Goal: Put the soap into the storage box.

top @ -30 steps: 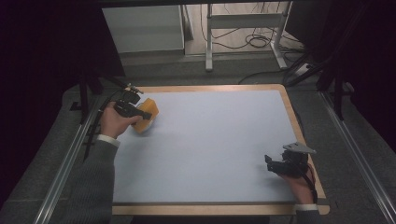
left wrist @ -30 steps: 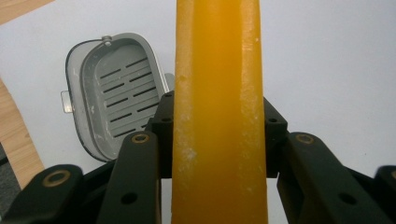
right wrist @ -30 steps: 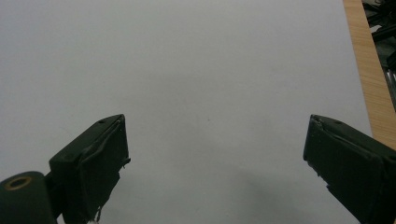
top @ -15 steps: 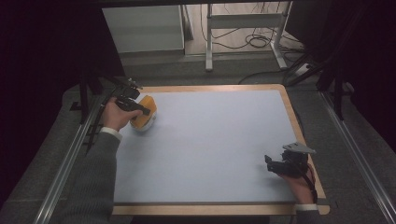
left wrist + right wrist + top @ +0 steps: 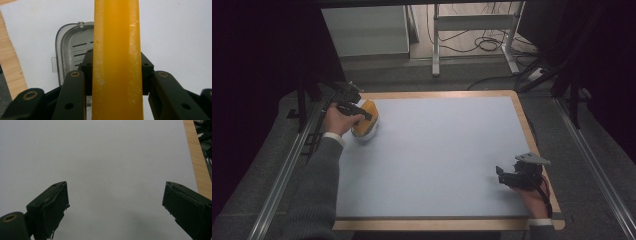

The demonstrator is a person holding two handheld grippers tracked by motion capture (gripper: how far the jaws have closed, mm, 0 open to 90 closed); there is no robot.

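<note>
The bench, a pale sheet framed in wood, is bare apart from what sits at its far left corner. There the left tongs are clamped on an orange lid, the jaws pressing both flat sides of it in the left gripper view. Compared with a second ago the hand has drawn back toward the left edge and tipped the lid up, so that it now stands on edge over a grey metal tray with slots in its floor; a second ago the orange piece lay lower and flatter over it. I judge that the lid is being lifted clear of the tray, and that the separation is well under way, though from above the two are so close together that I cannot tell whether they touch. The tray lies just beside the wooden rim, so there is little room to swing the lid farther left. The right tongs rest at the near right edge, well apart from the work, in the same spot as before, jaws spread wide with nothing between them. Nothing lies on the sheet between the two hands. Beyond the bench, a cabinet, a metal stand and loose cables sit on the floor, out of the way.
</note>
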